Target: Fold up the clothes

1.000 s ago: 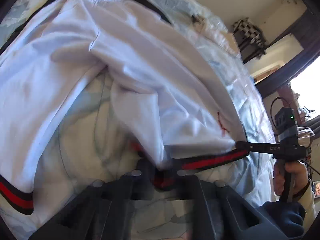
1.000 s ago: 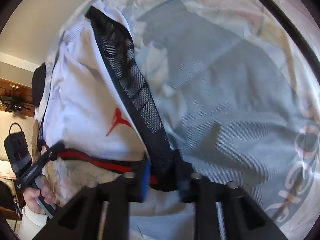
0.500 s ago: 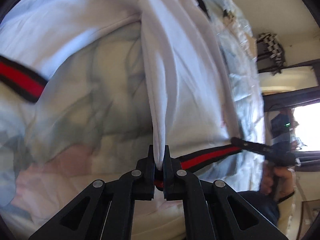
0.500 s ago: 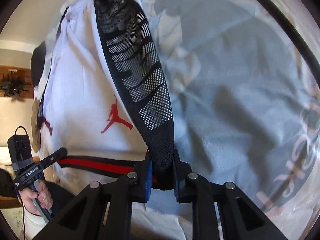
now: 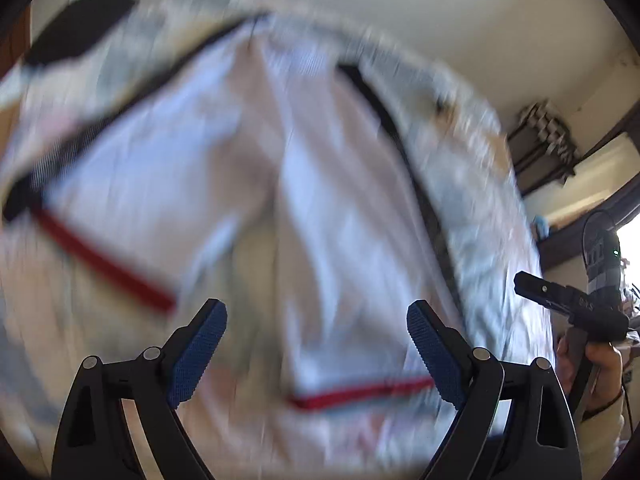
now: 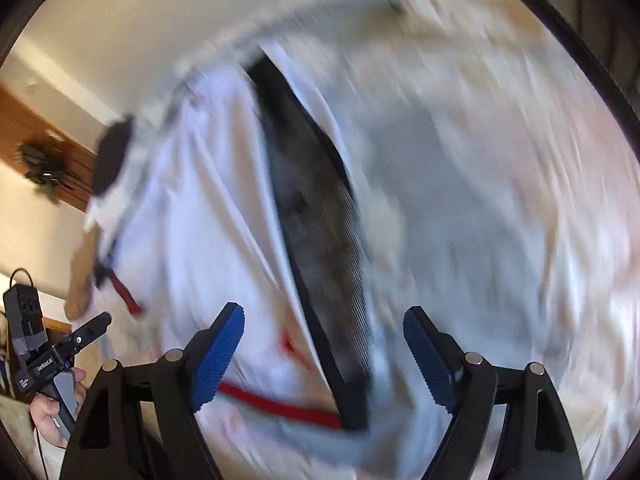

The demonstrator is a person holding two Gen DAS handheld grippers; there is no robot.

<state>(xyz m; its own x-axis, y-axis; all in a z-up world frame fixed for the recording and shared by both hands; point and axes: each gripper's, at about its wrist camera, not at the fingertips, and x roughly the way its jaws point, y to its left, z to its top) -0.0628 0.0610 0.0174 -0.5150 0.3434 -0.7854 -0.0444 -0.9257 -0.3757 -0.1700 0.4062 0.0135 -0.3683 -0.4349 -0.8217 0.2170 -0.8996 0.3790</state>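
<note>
As both jaws spring apart, white shorts (image 5: 340, 208) (blurred) on bedding (image 6: 500, 184).

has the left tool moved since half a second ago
Yes. The left tool has just opened, letting go of the white shorts with red-and-black hem, and pulled back from them.

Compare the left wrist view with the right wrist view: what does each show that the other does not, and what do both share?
Left wrist only: the left claw open, and a checkered object on the wall. Right wrist only: the right claw open, and the black mesh side panel close up. Both: the white shorts with red-striped hem, blurred, gripped by neither claw, on the patterned bedcover.
</note>
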